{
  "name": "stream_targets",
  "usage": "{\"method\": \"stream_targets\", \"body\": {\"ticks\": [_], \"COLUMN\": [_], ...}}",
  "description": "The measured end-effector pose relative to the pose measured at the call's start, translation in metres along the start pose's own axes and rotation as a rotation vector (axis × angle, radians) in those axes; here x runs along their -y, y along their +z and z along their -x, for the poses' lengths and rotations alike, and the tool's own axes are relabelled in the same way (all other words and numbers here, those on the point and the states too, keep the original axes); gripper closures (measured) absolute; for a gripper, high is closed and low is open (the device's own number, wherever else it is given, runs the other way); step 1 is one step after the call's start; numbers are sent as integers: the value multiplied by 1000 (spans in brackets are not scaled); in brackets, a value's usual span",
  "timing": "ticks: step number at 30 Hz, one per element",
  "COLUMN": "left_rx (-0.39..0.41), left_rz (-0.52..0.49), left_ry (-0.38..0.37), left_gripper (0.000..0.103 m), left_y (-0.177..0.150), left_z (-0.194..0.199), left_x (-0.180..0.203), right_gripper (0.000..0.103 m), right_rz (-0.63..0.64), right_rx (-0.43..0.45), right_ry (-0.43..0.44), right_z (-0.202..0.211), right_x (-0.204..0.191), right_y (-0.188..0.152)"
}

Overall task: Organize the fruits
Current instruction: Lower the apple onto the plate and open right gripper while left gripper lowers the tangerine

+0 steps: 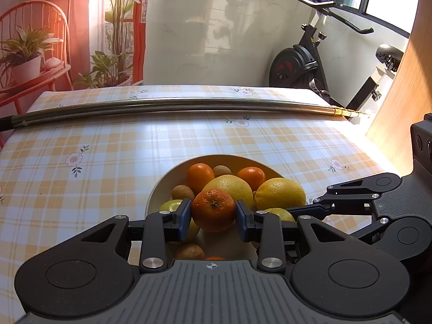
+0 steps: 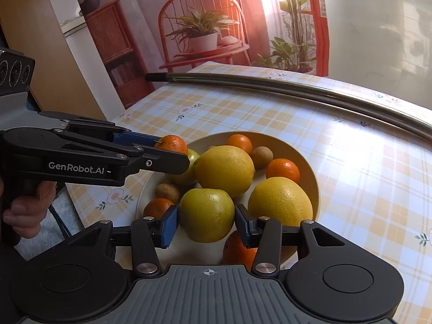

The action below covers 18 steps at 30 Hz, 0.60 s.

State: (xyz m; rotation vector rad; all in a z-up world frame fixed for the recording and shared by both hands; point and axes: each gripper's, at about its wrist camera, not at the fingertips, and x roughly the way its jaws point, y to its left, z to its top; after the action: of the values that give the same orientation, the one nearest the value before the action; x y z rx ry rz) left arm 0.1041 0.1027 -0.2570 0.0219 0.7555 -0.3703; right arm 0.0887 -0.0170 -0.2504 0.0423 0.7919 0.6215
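A cream bowl (image 1: 162,181) (image 2: 310,167) on the checked tablecloth holds tangerines, yellow citrus, green-yellow apples and small brown fruits. My left gripper (image 1: 213,213) is shut on a tangerine (image 1: 213,209), held just above the bowl's near side; in the right wrist view this tangerine (image 2: 174,143) sits at the tips of the left gripper (image 2: 164,151). My right gripper (image 2: 206,220) is shut on a green-yellow apple (image 2: 206,214) over the bowl's near rim. In the left wrist view the right gripper's fingers (image 1: 310,208) reach in from the right.
A long metal pole (image 1: 175,106) (image 2: 297,87) lies across the far part of the table. An exercise bike (image 1: 305,64) stands behind the table's far right corner. A wooden panel (image 1: 399,81) rises at the right. A hand (image 2: 24,210) grips the left tool's handle.
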Motion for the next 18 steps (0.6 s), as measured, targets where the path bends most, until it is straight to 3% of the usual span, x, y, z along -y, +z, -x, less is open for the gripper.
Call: {"method": "stream_targets", "body": {"ticks": [10, 18], "left_rx": [-23, -27], "left_rz": [-1, -3], "left_ry": [2, 1], "left_gripper": [66, 66], "left_y": [0, -1], "left_z": [-6, -7], "left_x": [1, 2], "right_gripper": [60, 62], "right_rz": [-5, -28], "right_rx": [3, 51], "right_ry": [30, -14], "right_z": [1, 10], "right_x": [2, 9], "right_y": [-2, 1]}}
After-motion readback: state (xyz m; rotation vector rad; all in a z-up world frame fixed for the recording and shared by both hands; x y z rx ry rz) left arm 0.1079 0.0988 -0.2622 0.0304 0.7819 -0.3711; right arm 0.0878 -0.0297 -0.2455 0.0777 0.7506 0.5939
